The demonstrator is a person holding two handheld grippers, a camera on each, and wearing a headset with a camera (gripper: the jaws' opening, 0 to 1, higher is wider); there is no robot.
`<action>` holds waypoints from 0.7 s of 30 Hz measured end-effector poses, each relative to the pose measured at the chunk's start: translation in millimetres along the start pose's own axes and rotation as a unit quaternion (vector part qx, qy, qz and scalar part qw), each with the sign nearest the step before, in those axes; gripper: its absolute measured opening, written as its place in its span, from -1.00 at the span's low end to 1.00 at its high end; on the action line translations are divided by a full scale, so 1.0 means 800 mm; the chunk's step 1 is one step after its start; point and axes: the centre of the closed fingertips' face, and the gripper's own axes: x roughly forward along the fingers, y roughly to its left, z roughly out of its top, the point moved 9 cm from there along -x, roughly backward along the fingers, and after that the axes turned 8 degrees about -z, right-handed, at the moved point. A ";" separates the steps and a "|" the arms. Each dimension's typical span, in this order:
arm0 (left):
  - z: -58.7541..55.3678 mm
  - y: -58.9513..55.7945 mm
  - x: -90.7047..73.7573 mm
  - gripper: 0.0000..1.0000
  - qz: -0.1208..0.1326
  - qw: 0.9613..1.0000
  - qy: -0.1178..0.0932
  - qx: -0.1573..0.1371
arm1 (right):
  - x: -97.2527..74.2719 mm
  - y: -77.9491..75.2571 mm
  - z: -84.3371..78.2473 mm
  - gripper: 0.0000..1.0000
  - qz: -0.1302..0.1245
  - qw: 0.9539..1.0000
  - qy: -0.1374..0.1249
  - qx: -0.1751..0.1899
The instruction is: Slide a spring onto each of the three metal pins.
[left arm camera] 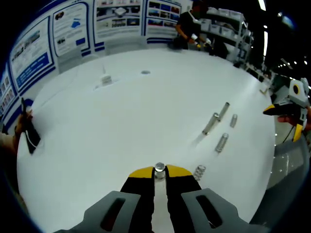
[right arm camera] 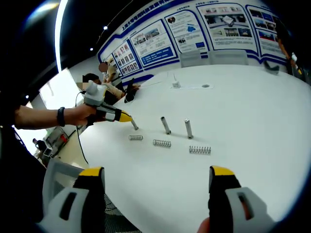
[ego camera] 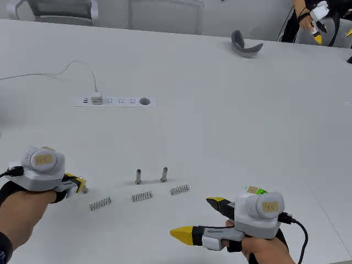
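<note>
Two metal pins stand upright on the white table. In front of them lie three springs in a row. My left gripper is at the left, shut on the third pin, whose lower end is at the table beside the leftmost spring. My right gripper hovers open at the near right with nothing between its yellow-tipped fingers. From the right gripper view, the pins and springs lie ahead.
A white power strip with a plugged-in cable lies behind the pins. A grey curved object rests at the far side. Another person holds grippers at the far right corner. Chairs stand behind the table.
</note>
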 end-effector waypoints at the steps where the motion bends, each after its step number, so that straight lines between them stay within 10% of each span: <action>1: 0.000 0.000 0.000 -0.85 0.001 1.000 0.000 0.000 | 0.000 0.001 0.000 0.80 0.000 1.000 0.000 0.000; 21: 0.012 -0.009 0.016 -0.85 -0.005 1.000 -0.002 0.012 | -0.002 -0.001 -0.002 0.80 0.000 1.000 0.003 0.001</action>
